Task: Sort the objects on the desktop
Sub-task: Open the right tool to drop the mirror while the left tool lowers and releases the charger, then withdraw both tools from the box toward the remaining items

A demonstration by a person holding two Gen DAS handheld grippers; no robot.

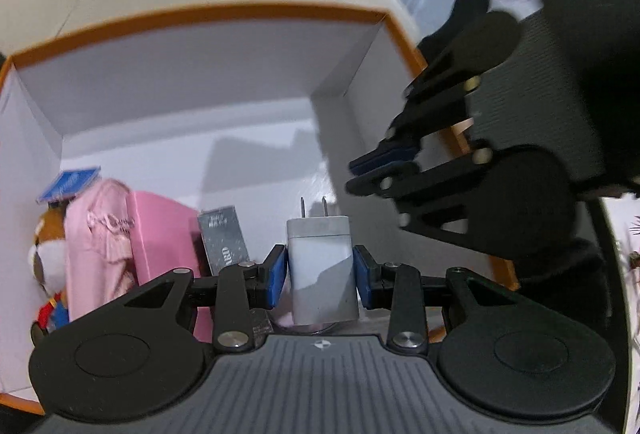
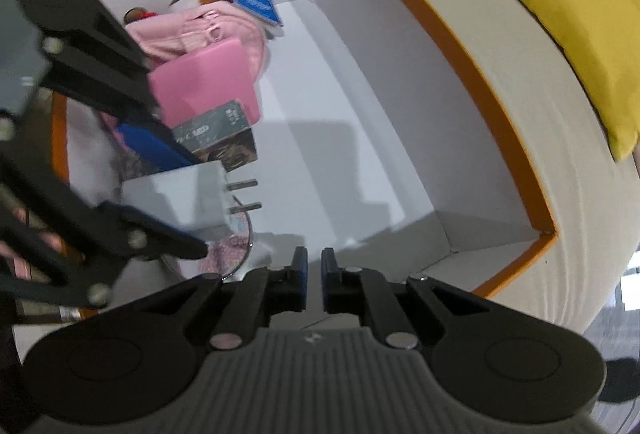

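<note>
White charger [image 1: 322, 266] clamped in left gripper [image 1: 320, 272] jaws; right gripper [image 2: 314, 282] closed, empty.

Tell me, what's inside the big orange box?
Inside the orange box: a pink pouch, a pink box, a dark box, a blue card and a stuffed toy. The pouch covers most of the toy.

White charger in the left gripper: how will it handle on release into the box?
The charger looks rigid and smooth-sided, so it may slip between the pads. It is blocky with flat faces, so unlikely to roll. Dropped prongs-first into the box, it will probably tip over.
</note>
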